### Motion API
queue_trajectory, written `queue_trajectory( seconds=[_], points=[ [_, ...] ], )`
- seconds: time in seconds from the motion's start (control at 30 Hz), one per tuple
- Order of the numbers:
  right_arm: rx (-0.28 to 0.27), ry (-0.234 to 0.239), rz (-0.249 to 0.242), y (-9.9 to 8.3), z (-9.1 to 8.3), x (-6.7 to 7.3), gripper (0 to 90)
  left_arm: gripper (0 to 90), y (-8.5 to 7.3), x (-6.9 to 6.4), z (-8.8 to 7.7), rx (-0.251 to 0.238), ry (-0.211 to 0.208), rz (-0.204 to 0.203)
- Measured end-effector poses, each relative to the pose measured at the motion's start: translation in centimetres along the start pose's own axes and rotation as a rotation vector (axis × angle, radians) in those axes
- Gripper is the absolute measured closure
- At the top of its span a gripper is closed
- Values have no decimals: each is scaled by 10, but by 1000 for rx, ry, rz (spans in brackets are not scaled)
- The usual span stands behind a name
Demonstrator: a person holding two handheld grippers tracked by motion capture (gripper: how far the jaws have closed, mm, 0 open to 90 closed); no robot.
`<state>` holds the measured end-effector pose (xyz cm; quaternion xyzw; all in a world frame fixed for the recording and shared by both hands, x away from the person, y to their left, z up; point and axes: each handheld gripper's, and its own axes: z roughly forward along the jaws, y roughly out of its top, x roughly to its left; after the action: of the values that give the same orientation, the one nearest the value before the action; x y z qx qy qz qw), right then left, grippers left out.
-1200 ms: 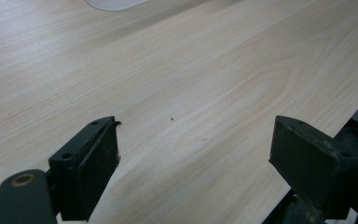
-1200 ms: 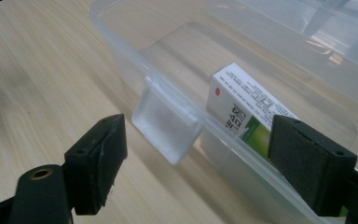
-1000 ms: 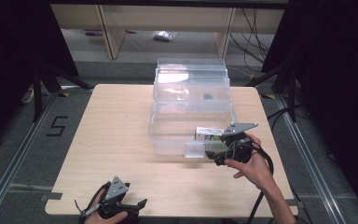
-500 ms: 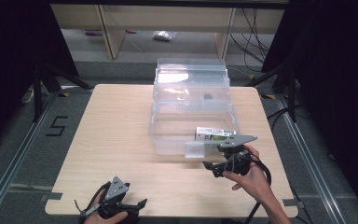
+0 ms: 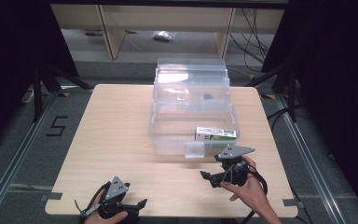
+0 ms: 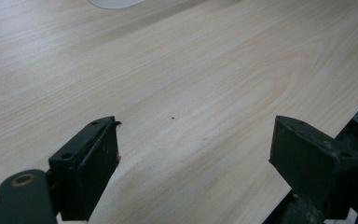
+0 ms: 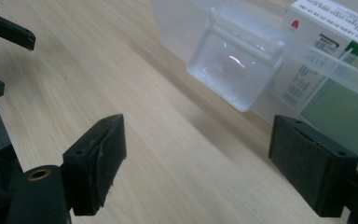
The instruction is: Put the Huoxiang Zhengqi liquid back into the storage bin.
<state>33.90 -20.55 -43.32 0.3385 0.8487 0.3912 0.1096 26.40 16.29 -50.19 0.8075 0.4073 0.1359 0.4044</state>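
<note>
Now in the high view the right gripper [image 5: 213, 178] sits lower right, jaws open and empty, just below the clear box [image 5: 168, 140] holding the green-white carton [image 5: 216, 134]; left gripper [image 5: 137, 205] idles open at bottom left. Left gripper view: spread jaws over bare table [image 6: 191, 70]. Right gripper view: the box's front latch [image 7: 233, 70] lies upper centre, ahead of the open jaws, untouched, so next probably closing the lid and latch.

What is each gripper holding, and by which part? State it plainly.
Nothing. The left gripper and the right gripper both have open jaws over bare table; the green and white box lies in the clear bin.
</note>
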Motion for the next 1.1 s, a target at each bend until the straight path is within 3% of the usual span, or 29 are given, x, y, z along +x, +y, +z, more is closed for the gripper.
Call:
queue_trajectory(
  seconds=[0.17, 0.2, 0.27, 0.33, 0.37, 0.53, 0.77, 0.9, 0.97, 1.0, 1.1],
  points=[
    [5, 16, -2, -7, 5, 1, 175, 148, 0, 0, 0, 0, -2, 0],
    [14, 5, 23, -9, 4, 3, 173, 148, 0, 1, 0, -1, -2, 0],
    [-2, 4, -7, -11, 5, 3, 165, 148, 0, 1, 0, -1, -2, 0],
    [11, 16, 17, -14, 6, 6, 164, 148, 0, 0, -1, 6, -8, 3],
    [10, 10, 14, -15, 6, 7, 162, 148, 0, -1, 0, -10, -9, -11],
    [9, 22, -12, -20, 9, 11, 162, 148, 0, 0, 0, 0, -3, 1],
    [6, 15, 8, -30, 8, 18, 162, 148, 0, 0, 0, -1, -4, 2],
    [-7, 16, -17, -37, 8, 18, 161, 148, 0, 0, 0, -2, -4, 5],
    [6, 9, 17, -41, 6, 20, 161, 148, 0, 0, 0, -2, -4, 4],
    [-1, 12, -2, -44, 7, 19, 162, 148, 0, 0, 0, -1, -4, 3],
    [1, 20, 12, -48, 7, 19, 162, 148, 0, 0, 0, -2, -3, 1]
  ],
)
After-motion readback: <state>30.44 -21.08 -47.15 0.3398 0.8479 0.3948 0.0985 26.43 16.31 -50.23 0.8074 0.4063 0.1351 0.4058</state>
